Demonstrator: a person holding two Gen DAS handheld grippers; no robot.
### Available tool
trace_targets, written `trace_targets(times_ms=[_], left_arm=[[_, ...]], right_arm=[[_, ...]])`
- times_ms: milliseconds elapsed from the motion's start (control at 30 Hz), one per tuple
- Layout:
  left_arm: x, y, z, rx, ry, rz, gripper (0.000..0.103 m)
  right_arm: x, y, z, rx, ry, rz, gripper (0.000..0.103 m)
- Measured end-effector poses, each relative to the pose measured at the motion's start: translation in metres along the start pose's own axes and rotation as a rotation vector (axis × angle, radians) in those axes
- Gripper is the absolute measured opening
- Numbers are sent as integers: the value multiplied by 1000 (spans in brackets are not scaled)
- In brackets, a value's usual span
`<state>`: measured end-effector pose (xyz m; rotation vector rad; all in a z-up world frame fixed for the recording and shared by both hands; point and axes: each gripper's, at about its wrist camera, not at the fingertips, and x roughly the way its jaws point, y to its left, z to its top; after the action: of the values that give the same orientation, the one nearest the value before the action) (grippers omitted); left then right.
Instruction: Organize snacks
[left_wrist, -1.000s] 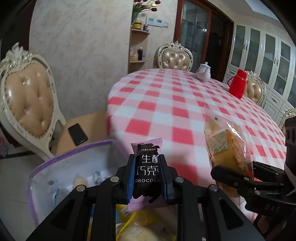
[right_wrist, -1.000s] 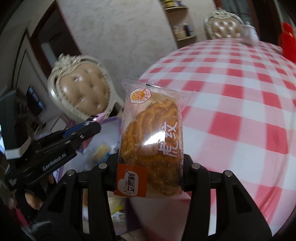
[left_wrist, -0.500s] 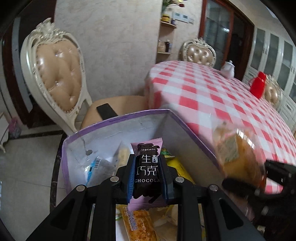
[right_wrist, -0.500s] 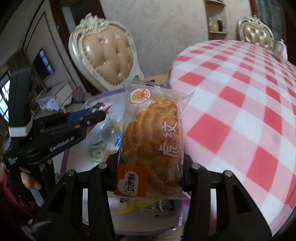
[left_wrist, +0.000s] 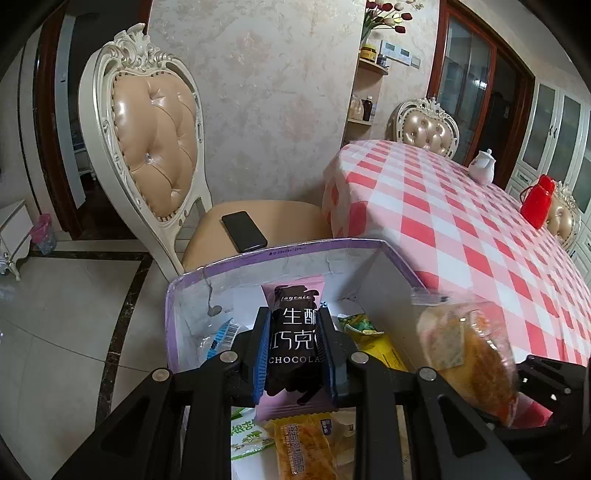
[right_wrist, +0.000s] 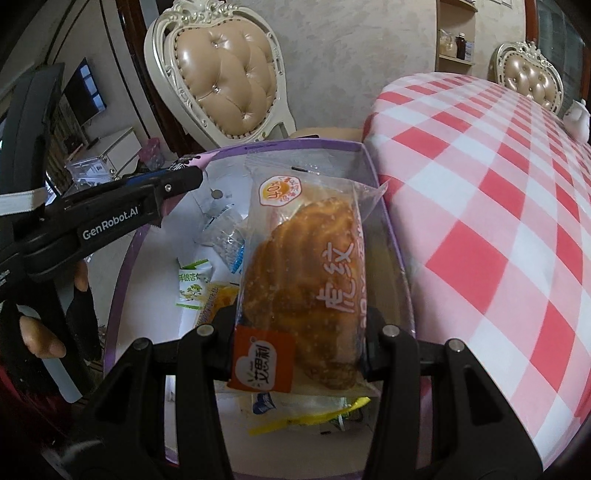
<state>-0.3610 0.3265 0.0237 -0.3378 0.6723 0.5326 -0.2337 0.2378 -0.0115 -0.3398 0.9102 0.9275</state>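
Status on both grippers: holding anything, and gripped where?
Left gripper clamps the chocolate bar across its middle. Right gripper clamps the wrapped bread by its lower half.

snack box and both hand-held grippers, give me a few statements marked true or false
1. The left hand-held gripper is shut on a chocolate bar. True.
2. The right hand-held gripper is empty. False: it is shut on a wrapped pastry.
3. The purple-rimmed box already holds several snack packets. True.
4. A phone lies on the checked tablecloth. False: it lies on the chair seat.
5. The red jug stands in the box. False: it stands on the table.
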Motion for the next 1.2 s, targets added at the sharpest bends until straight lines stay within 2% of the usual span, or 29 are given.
trace_targets(times_ms=[100, 133, 167, 200, 233, 267, 300, 400, 467, 567, 700, 833, 1200], left_arm=[[-1, 0, 1, 2, -1, 2, 29], [-1, 1, 2, 0, -2, 4, 36], [-2, 1, 2, 0, -6, 5, 51], [-4, 1, 2, 3, -13, 15, 61], [-6, 0, 3, 6, -22, 24, 78], [-9, -1, 4, 14, -38, 35, 87], [-13, -2, 5, 22, -57, 41, 87], [-23, -5, 10, 31, -84, 69, 91], [-22, -7, 15, 23, -23, 97, 103], [-16, -9, 13, 22, 44, 62, 103], [-3, -4, 6, -21, 153, 7, 103], [11, 1, 0, -50, 246, 25, 103], [19, 0, -6, -36, 286, 23, 103]], right_arm=[[5, 3, 3, 2, 15, 15, 52], [6, 3, 3, 5, 21, 21, 52], [7, 4, 4, 7, 27, 24, 53], [7, 5, 5, 5, 27, 22, 56], [7, 5, 5, 1, 25, 19, 59], [4, 6, 6, -10, 18, 13, 66], [2, 8, 5, -20, 12, 6, 74], [-6, 13, 6, -54, -1, -43, 84], [-8, 14, 6, -61, 16, -84, 89], [-8, 17, 5, -78, 57, -135, 90], [-3, 15, 0, -53, 117, -97, 91], [3, 12, -4, -34, 174, -114, 91], [5, 11, -7, -20, 191, -123, 91]])
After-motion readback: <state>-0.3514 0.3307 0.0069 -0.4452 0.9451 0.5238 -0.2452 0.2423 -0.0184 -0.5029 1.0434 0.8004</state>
